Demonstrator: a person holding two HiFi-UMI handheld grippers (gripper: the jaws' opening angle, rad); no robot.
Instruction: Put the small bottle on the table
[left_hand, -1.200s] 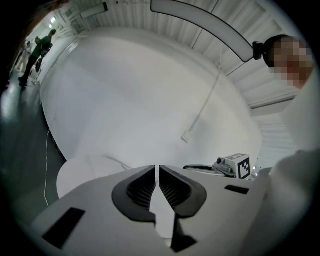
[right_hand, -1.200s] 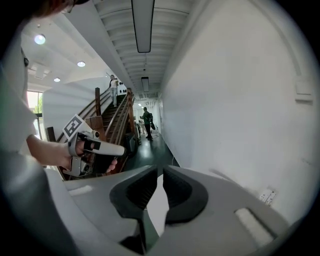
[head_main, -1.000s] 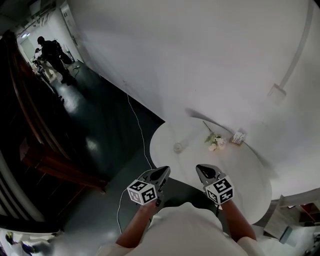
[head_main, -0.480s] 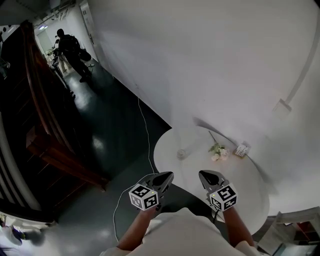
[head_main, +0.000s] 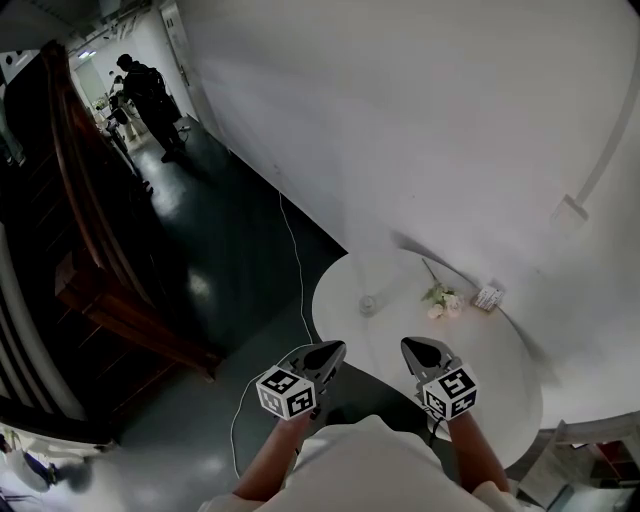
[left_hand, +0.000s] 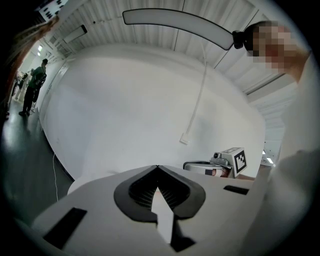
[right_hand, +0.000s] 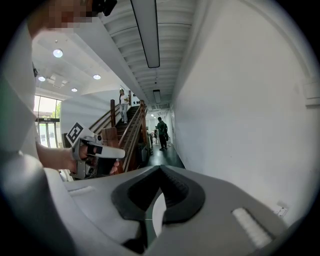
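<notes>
A round white table (head_main: 480, 370) stands against the white wall. On its far left part stands a small clear object (head_main: 368, 303), too small to tell if it is the small bottle. Near it lie a white flower sprig (head_main: 441, 299) and a small patterned box (head_main: 488, 297). My left gripper (head_main: 333, 348) hovers over the table's near left edge, shut and holding nothing. My right gripper (head_main: 411, 346) is level with it over the table's near side, also shut and holding nothing. In the left gripper view the jaws (left_hand: 157, 168) meet at the tip; in the right gripper view the jaws (right_hand: 160, 168) do too.
A white cable (head_main: 297, 270) runs across the dark floor left of the table. A wooden stair rail (head_main: 85, 260) lines the left side. A person (head_main: 148, 92) stands far down the corridor. The curved white wall (head_main: 420, 130) rises right behind the table.
The head view has shifted, so the table now sits a little lower and further right in the picture. Both grippers stay shut, side by side at the table's near edge.
</notes>
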